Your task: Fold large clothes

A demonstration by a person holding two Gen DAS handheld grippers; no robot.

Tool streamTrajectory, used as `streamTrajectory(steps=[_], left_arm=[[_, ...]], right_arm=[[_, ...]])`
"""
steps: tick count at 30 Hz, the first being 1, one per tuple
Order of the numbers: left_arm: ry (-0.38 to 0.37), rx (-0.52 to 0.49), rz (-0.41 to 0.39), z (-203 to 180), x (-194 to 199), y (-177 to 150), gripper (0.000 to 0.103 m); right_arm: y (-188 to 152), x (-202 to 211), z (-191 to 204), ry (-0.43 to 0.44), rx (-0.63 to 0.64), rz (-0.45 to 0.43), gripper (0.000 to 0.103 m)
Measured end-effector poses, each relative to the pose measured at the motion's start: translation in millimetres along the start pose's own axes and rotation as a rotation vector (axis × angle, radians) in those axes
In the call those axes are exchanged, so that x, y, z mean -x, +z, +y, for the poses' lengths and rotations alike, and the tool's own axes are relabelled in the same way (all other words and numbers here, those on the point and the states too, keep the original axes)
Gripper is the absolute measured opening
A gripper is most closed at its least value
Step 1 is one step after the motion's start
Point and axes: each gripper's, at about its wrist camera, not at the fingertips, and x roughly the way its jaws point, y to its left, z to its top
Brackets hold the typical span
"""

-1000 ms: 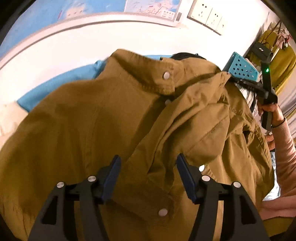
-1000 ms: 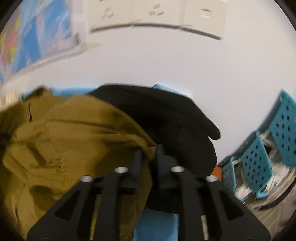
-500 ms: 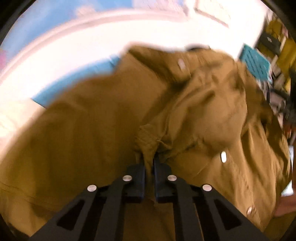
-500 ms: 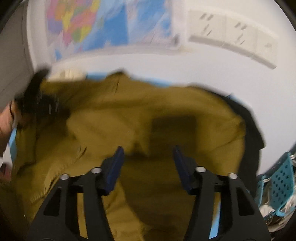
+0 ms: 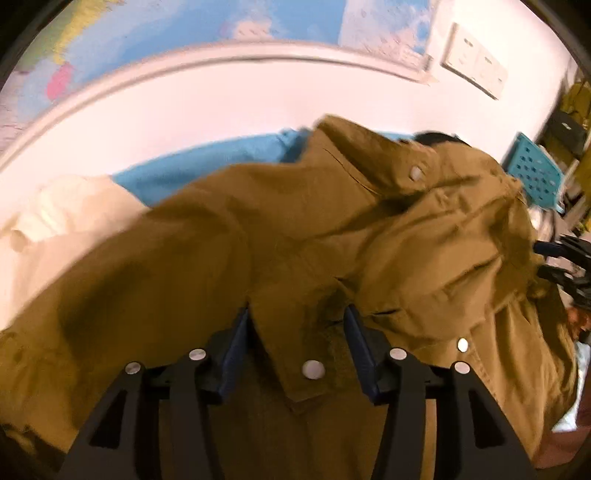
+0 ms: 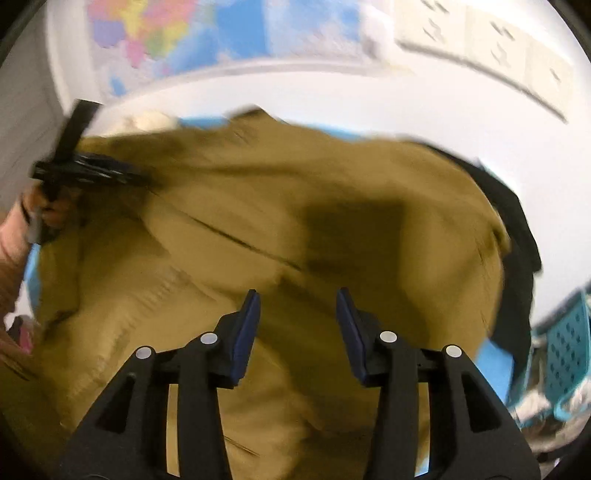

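1. Warm indoor light; both views are bright, and the white wall (image 5: 221, 110) is near blown out, pinkish in the left view.
2. Strong fisheye bending; black vignette fills the corners.
3. Motion blur smears the mustard-brown cotton jacket (image 6: 295, 221), worst in the right view; the coloured wall map (image 6: 177, 33) is soft too.
4. A blocky dark shadow lies on the jacket's fabric in the right view.
5. The jacket's metal snaps glint.
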Motion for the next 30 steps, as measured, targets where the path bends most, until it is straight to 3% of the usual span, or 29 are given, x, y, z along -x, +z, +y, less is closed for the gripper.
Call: streamTrajectory(steps=[4, 8, 15, 17, 20, 22, 24, 28, 30], left_arm=[[0.031, 0.004, -0.082, -2, 31, -1, 0.055], [0.046, -0.012, -0.191, -3, 81, -23, 0.066], [0.131, 0.028, -0.262, 29, 140, -67, 0.068], [0.142, 0.042, -0.273, 39, 149, -79, 0.068], [0.115, 0.067, -0.284, 51, 154, -92, 0.068], [0.106, 0.068, -0.297, 54, 154, -97, 0.068], [0.085, 0.076, -0.314, 56, 155, -99, 0.068], [0.056, 0.077, -0.333, 56, 158, -104, 0.072], [0.045, 0.08, -0.337, 56, 158, -105, 0.073]], right_arm=[[32, -24, 37, 0.102, 0.037, -0.022, 0.043], [54, -67, 83, 0.181, 0.112, 0.03, 0.041], [41, -130, 120, 0.177, 0.13, 0.191, 0.05], [39, -120, 124, 0.16, 0.118, 0.167, 0.05], [36, -84, 134, 0.309, 0.083, 0.107, 0.057], [29, -70, 156, 0.424, 0.113, 0.113, 0.069], [15, -64, 189, 0.49, 0.186, 0.142, 0.071], [-8, -83, 237, 0.543, 0.253, 0.246, 0.081], [-12, -91, 250, 0.519, 0.276, 0.25, 0.074]])
